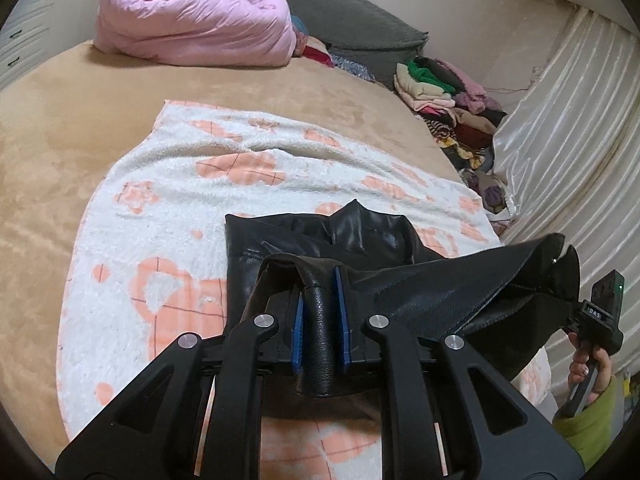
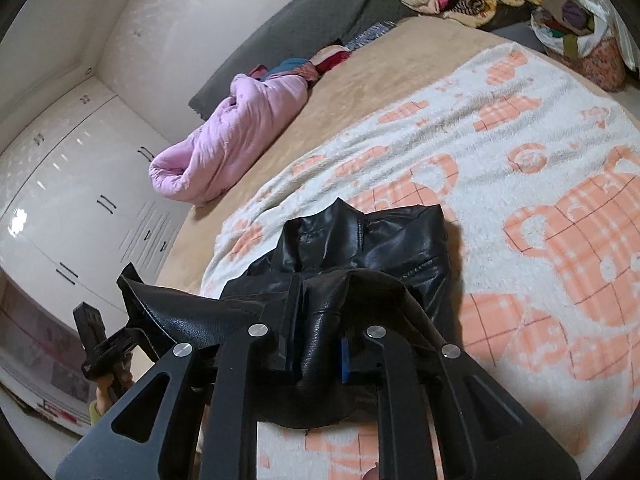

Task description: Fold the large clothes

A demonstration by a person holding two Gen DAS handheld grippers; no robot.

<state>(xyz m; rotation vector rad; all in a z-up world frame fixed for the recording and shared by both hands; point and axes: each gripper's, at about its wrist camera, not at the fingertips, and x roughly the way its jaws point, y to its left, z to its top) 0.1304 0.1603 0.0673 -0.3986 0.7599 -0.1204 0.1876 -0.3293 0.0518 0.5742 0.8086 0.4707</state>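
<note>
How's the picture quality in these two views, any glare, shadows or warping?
Left wrist view: heavy fisheye bending, dark corners, soft even light, sheen on the black leather jacket. Right wrist view: same warping, bright glare on the glossy wardrobe, jacket shadow on the blanket.

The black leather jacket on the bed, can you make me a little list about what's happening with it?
garment: black leather jacket
lies on: white fleece blanket with orange patches, over a tan bed cover
left hand-held gripper: pinching a fold of the jacket
right hand-held gripper: pinching another fold
jacket edge: lifted between the two grippers
far end: rolled pink quilt
</note>
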